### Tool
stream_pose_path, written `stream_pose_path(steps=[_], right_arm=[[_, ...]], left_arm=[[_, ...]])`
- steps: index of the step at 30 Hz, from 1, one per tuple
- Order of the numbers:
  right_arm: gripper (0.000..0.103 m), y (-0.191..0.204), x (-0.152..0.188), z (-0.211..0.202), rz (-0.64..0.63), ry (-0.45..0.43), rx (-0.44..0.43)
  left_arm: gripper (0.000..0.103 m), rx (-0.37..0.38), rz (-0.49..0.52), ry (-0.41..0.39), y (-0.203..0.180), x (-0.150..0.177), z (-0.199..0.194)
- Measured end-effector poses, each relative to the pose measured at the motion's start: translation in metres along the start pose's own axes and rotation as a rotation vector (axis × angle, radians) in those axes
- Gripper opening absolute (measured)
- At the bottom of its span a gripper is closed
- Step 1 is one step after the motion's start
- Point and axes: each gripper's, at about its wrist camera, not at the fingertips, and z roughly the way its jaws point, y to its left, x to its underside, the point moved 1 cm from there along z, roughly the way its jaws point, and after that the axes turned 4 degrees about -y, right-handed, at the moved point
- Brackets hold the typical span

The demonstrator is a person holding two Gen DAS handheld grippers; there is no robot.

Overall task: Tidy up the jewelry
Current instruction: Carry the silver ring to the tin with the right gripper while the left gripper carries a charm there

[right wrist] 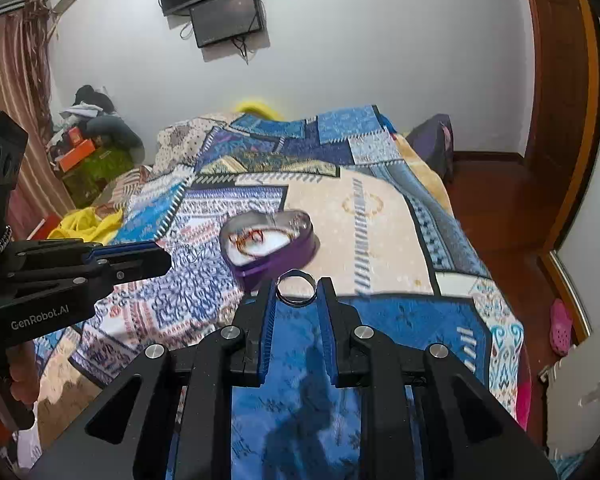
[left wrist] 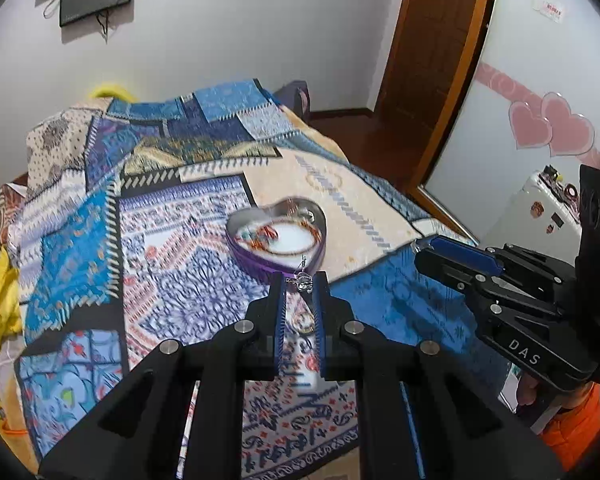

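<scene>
- Progress sits somewhere in the middle, judging by what each hand carries and what already lies in the tin
- left gripper (left wrist: 300,282): blue-padded jaws drawn narrow on a small silver charm on a thin chain (left wrist: 303,280), pinched right at the tips; the chain trails up toward the tin's near rim
- right gripper (right wrist: 297,289): jaws clamped on a plain silver metal ring (right wrist: 296,289), held across its width at the very tips (a shallow hold, so it could slip sideways)
- purple heart-shaped tin with a white lining (left wrist: 260,266) rests on the bed just beyond both grippers; inside it lies an orange and teal beaded bracelet (left wrist: 278,236), plus something small and metallic near the far wall that is too blurred to name
- blue patchwork bedspread (left wrist: 172,240) shows no other loose jewelry that I can make out
- Done, as I judge: the beaded bracelet is stowed
- Left: the charm and the ring are both above the bedspread, short of the tin, not yet dropped in
</scene>
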Motion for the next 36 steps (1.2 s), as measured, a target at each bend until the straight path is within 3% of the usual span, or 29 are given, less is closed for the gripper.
stream_pose_path(steps=[19, 36], right_arm=[[0.019, 0.014, -0.038, 0.025, -0.044, -0.065, -0.023], [0.019, 0.007, -0.039, 0.081, -0.064, 0.076, -0.037]], left_arm=[[0.012, -0.006, -0.010, -0.050, 0.026, -0.034, 0.017], [0.012, 0.034, -0.010, 0.050, 0.030, -0.024, 0.069]])
